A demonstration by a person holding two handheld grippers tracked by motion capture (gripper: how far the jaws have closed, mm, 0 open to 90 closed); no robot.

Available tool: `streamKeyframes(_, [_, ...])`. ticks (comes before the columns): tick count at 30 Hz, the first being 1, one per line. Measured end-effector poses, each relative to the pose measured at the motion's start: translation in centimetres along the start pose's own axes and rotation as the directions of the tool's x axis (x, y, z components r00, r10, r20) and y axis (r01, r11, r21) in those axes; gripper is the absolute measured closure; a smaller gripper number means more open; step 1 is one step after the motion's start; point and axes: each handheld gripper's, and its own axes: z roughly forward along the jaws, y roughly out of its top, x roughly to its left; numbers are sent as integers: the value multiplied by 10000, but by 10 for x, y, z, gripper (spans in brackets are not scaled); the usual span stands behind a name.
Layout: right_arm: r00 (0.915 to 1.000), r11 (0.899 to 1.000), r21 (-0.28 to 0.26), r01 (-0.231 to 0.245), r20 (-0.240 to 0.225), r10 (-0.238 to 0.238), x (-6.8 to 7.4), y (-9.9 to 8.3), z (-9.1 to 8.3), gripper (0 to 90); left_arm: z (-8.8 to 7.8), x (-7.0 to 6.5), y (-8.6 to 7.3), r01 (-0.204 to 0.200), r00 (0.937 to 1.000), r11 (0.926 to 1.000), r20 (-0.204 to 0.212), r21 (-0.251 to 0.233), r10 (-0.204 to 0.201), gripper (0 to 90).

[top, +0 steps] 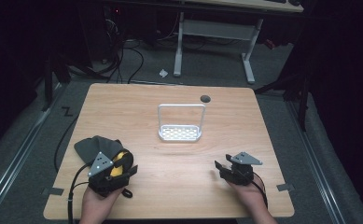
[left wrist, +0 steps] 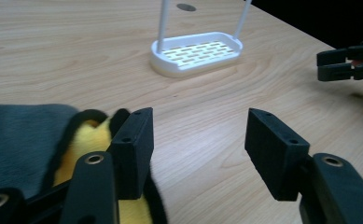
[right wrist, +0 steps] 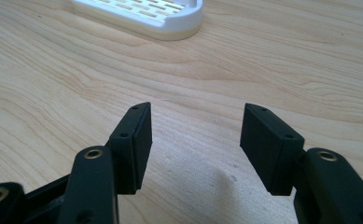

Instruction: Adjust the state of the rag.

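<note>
Two grippers are shown with jaws wide and empty. Just beside the left gripper (left wrist: 195, 154), outside its left jaw, lies the grey-and-yellow plush (left wrist: 83, 140); the right gripper (top: 226, 169) is well apart.

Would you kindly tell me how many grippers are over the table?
2: the left gripper is at the near left beside a grey-and-yellow plush toy; the right gripper is at the near right.
</note>
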Motion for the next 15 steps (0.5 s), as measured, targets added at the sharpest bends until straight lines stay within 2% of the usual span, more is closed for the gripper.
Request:
streamKeyframes(3, [10000,10000,-12,-11,-33,11,1,1,1,440,-5,6,-1,106,9998,9999,-191,-66,-107,438])
streamKeyframes(4, [10000,10000,-10,10,-50,-10,2,2,2,440,-12,16,-1,381,9988,9991,-305,-200,-387,445])
streamKeyframes(7, [9999,10000,12,21,-110,-21,3,3,4,441,-17,22,-2,458,9976,9986,-513,-273,-472,451])
streamKeyframes(8, [9999,10000,17,34,-139,-34,3,3,5,441,-23,30,-4,567,9952,9979,-775,-324,-590,457])
streamKeyframes(11, [9998,10000,20,32,-198,-32,4,4,7,442,-29,44,-10,871,9875,9954,-1285,-409,-917,477])
streamKeyframes(12, [9998,10000,20,32,-198,-32,4,4,7,442,-29,44,-10,871,9875,9954,-1285,-409,-917,504])
streamKeyframes(13, [9998,10000,23,53,-209,-52,4,4,7,444,-32,53,-15,1040,9784,9936,-1751,-433,-1100,533])
streamKeyframes(14, [9998,10000,17,33,-212,-32,4,4,8,445,-32,57,-18,1191,9743,9921,-1879,-388,-1243,568])
streamKeyframes(15, [9998,10000,23,4,-218,-3,4,4,8,445,-31,64,-22,1579,9683,9871,-1921,-254,-1598,606])
